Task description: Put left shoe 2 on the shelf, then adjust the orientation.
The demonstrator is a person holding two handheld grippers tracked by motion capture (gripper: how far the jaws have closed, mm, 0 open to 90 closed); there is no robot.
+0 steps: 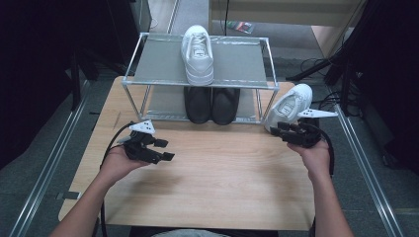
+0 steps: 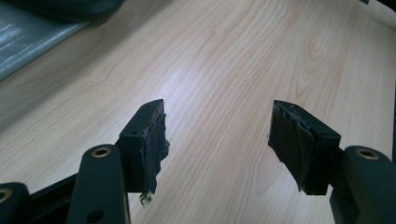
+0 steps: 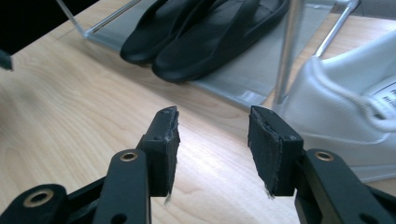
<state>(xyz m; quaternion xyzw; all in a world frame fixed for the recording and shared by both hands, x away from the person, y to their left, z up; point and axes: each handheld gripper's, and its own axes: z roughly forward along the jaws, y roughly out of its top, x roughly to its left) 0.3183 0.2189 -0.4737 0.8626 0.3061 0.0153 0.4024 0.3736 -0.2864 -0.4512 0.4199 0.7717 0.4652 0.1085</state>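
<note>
A white sneaker point(image 1: 198, 54) lies on the top shelf of a metal shoe rack point(image 1: 148, 79). Its mate, a second white sneaker point(image 1: 289, 106) point(image 3: 345, 112), rests on the table beside the rack's right leg. A pair of black shoes point(image 1: 211, 104) point(image 3: 205, 32) sits on the lower shelf. My right gripper point(image 1: 277, 130) point(image 3: 212, 128) is open just in front of the loose sneaker, nothing between its jaws. My left gripper point(image 1: 165, 149) point(image 2: 217, 126) hovers open over bare wood at the table's left.
The wooden table point(image 1: 222, 177) ends close to the loose sneaker on the right. Metal rails point(image 1: 54, 158) run along both sides of the table. Cables point(image 1: 321, 64) lie on the floor at the back right.
</note>
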